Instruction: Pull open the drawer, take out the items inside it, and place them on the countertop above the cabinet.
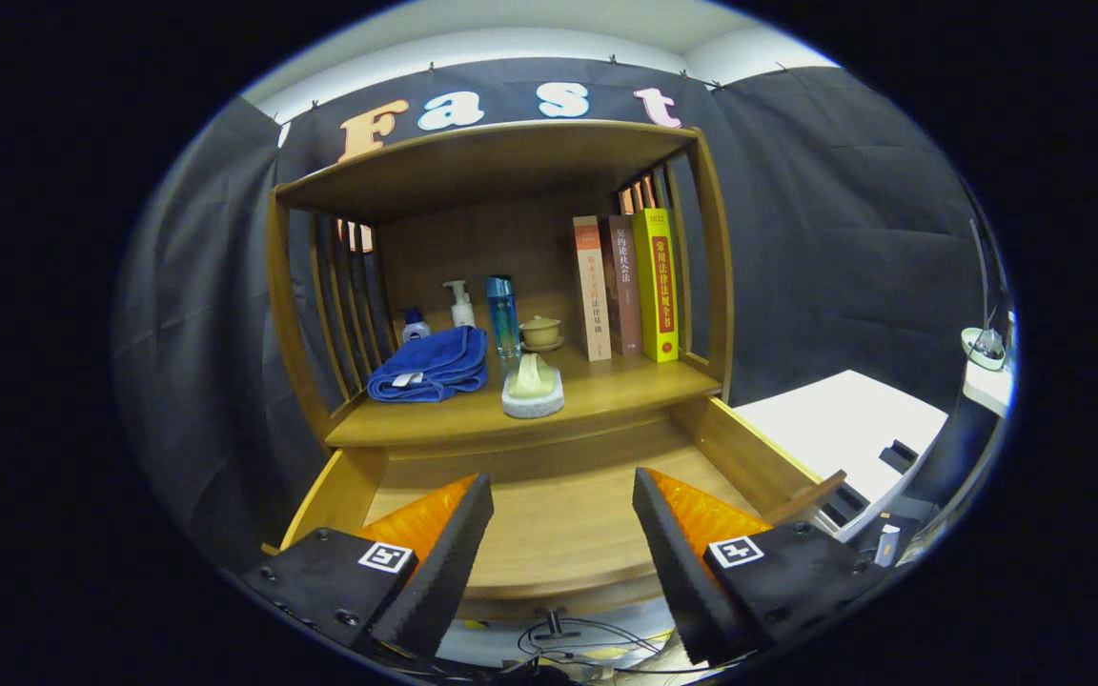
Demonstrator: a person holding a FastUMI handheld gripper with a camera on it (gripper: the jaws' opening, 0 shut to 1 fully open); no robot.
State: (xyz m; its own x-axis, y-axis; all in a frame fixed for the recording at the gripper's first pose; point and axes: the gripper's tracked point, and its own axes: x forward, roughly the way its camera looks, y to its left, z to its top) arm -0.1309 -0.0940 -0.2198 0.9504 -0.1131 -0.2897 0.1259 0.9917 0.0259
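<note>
Two fingers of my gripper (563,495) are spread wide apart w/ nothing between them, hovering over the pulled-out light wooden drawer (559,524), whose bare bottom board shows between & just ahead of the fingers. On the wooden countertop (625,386) above the drawer, beyond the fingers, lie a folded blue towel (430,367) at left & a pale soap in a white round dish (533,386) near the middle. Behind them stand a white pump bottle (459,305), a tall blue bottle (503,314), a small lidded tea cup (540,332) & three upright books (625,286) at right.
</note>
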